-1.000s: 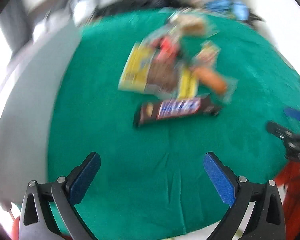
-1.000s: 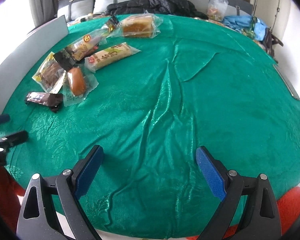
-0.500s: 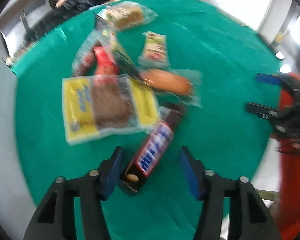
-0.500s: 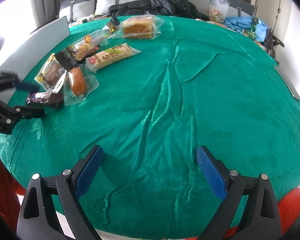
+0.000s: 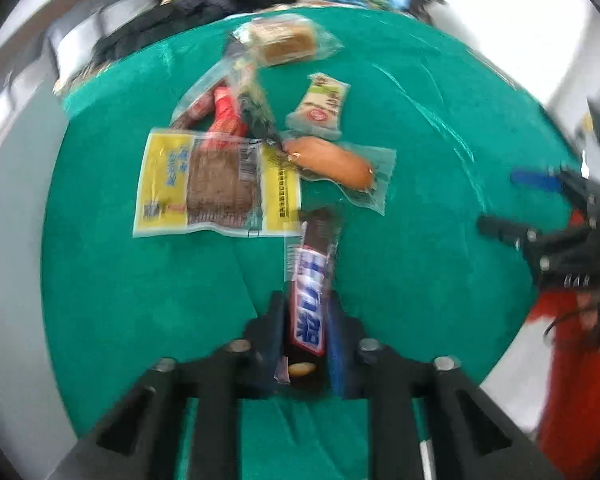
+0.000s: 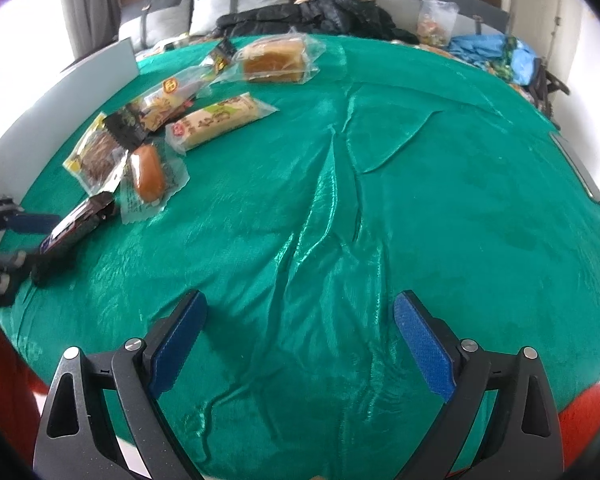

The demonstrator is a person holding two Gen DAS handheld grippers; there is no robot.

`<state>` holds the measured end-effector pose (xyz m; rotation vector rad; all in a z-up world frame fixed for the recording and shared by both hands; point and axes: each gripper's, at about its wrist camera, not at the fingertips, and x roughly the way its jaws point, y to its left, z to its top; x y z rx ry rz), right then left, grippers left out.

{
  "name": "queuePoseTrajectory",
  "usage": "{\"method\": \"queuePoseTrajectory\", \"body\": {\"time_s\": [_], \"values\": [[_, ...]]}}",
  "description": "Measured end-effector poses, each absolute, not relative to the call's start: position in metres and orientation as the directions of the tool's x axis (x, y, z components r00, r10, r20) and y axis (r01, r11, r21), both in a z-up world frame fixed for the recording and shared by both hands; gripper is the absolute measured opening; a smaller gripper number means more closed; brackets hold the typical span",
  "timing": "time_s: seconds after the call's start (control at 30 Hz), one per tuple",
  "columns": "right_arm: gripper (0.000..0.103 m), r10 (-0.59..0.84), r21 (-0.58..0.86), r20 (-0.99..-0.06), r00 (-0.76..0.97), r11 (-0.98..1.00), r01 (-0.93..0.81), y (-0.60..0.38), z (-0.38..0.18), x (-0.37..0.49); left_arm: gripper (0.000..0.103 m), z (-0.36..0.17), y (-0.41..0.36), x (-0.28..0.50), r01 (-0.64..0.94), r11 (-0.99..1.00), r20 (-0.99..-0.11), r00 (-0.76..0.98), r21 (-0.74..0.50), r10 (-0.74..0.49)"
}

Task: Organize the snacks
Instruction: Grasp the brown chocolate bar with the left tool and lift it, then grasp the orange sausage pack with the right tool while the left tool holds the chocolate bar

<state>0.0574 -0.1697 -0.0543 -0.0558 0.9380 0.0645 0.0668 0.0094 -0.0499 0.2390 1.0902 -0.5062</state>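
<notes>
Green cloth (image 6: 380, 208) covers the whole table, wrinkled down the middle. Sofa with grey cushions (image 6: 236, 4) and a black jacket (image 6: 320, 16) sits behind it, a blue heap (image 6: 496, 50) at the far right edge.

Snacks are clustered on the far-left part of the cloth as the right wrist view shows it: sponge cake in a clear wrapper (image 6: 274, 60) farthest back, long cream-coloured roll pack (image 6: 216, 120) nearer, yellow-edged pack with a brown slab (image 5: 216, 184), orange-brown bun in clear film (image 5: 332, 162) touching that pack's corner, red-and-clear sausage pack (image 5: 224, 112) behind it.

Chocolate bar (image 5: 312, 280), brown wrapper with blue lettering, is at the near edge of the cluster, just in front of the yellow pack and the bun.

Left gripper (image 5: 306, 328): jaws closing, bar's near end between them, pads appear to press its sides. Bar's far end points at the pile; can't tell whether it is off the cloth.

Right gripper (image 6: 300, 344): jaws wide apart, nothing between them, over bare cloth, well apart from the snacks.
</notes>
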Motion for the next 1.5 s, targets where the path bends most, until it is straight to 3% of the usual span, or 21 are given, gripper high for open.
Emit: {"method": "queuePoseTrajectory", "body": {"time_s": [0.07,0.13,0.3,0.33,0.37,0.43,0.5,0.6,0.67,0.8,0.9,0.97,1.0,1.13,1.23,1.27,1.37,1.5], "values": [[0.094,0.065,0.020,-0.850,0.523,0.996,-0.091,-0.169,-0.046,0.068,0.017,-0.047,0.024,0.059,0.427,0.900,-0.875,0.397,-0.091,-0.277],[0.093,0.180,0.116,-0.826,0.534,0.982,-0.151,-0.163,-0.031,0.078,0.017,-0.044,0.038,0.054,0.373,0.919,-0.863,0.416,-0.126,-0.287],[0.091,0.240,0.057,-0.879,0.411,0.910,-0.410,-0.083,-0.014,0.142,0.016,-0.027,0.075,0.048,0.265,0.941,-0.817,0.481,-0.208,-0.316],[0.084,0.216,0.033,-0.899,0.380,0.900,-0.434,-0.070,-0.019,0.156,0.017,-0.024,0.084,0.046,0.244,0.944,-0.806,0.498,-0.225,-0.320],[0.058,0.195,0.019,-0.918,0.346,0.892,-0.452,-0.061,-0.026,0.167,0.017,-0.025,0.088,0.046,0.234,0.944,-0.800,0.506,-0.232,-0.322],[0.059,0.150,0.003,-0.946,0.286,0.890,-0.456,-0.052,-0.039,0.185,0.017,-0.028,0.098,0.038,0.223,0.944,-0.791,0.519,-0.243,-0.326],[0.053,0.142,0.000,-0.950,0.278,0.890,-0.456,-0.051,-0.037,0.192,0.016,-0.031,0.099,0.034,0.224,0.945,-0.793,0.517,-0.239,-0.323],[0.016,0.159,0.015,-0.941,0.300,0.902,-0.432,-0.062,-0.021,0.185,0.016,-0.029,0.098,0.033,0.238,0.937,-0.782,0.518,-0.258,-0.347],[0.003,0.171,0.035,-0.937,0.304,0.913,-0.407,-0.073,-0.015,0.178,0.016,-0.030,0.087,0.042,0.254,0.931,-0.776,0.519,-0.262,-0.359],[0.005,0.152,0.043,-0.951,0.270,0.927,-0.372,-0.093,-0.021,0.171,0.017,-0.038,0.075,0.047,0.268,0.931,-0.796,0.492,-0.246,-0.352],[0.026,0.143,0.014,-0.940,0.310,0.923,-0.385,-0.094,-0.024,0.169,0.016,-0.041,0.071,0.046,0.269,0.934,-0.803,0.487,-0.236,-0.344],[0.059,0.127,-0.031,-0.930,0.344,0.908,-0.418,-0.082,-0.025,0.165,0.016,-0.039,0.074,0.047,0.258,0.934,-0.798,0.492,-0.248,-0.348],[0.061,0.100,-0.079,-0.924,0.368,0.894,-0.441,-0.076,-0.026,0.166,0.017,-0.039,0.076,0.048,0.252,0.933,-0.797,0.492,-0.256,-0.351],[0.056,0.040,-0.197,-0.918,0.395,0.818,-0.541,-0.044,-0.047,0.164,0.016,-0.043,0.080,0.052,0.230,0.933,-0.801,0.481,-0.275,-0.355],[0.028,0.042,-0.163,-0.928,0.369,0.845,-0.508,-0.051,-0.043,0.169,0.016,-0.037,0.081,0.048,0.233,0.928,-0.788,0.491,-0.292,-0.371],[0.024,0.047,-0.137,-0.937,0.345,0.861,-0.490,-0.054,-0.039,0.174,0.016,-0.035,0.082,0.047,0.233,0.925,-0.782,0.495,-0.301,-0.379],[0.023,0.085,-0.049,-0.956,0.282,0.899,-0.436,-0.076,-0.032,0.175,0.016,-0.024,0.086,0.046,0.227,0.912,-0.755,0.512,-0.342,-0.411],[0.024,0.250,0.167,-0.928,0.276,0.942,-0.292,-0.121,-0.013,0.177,0.016,-0.002,0.094,0.045,0.220,0.885,-0.710,0.531,-0.412,-0.462]]}}
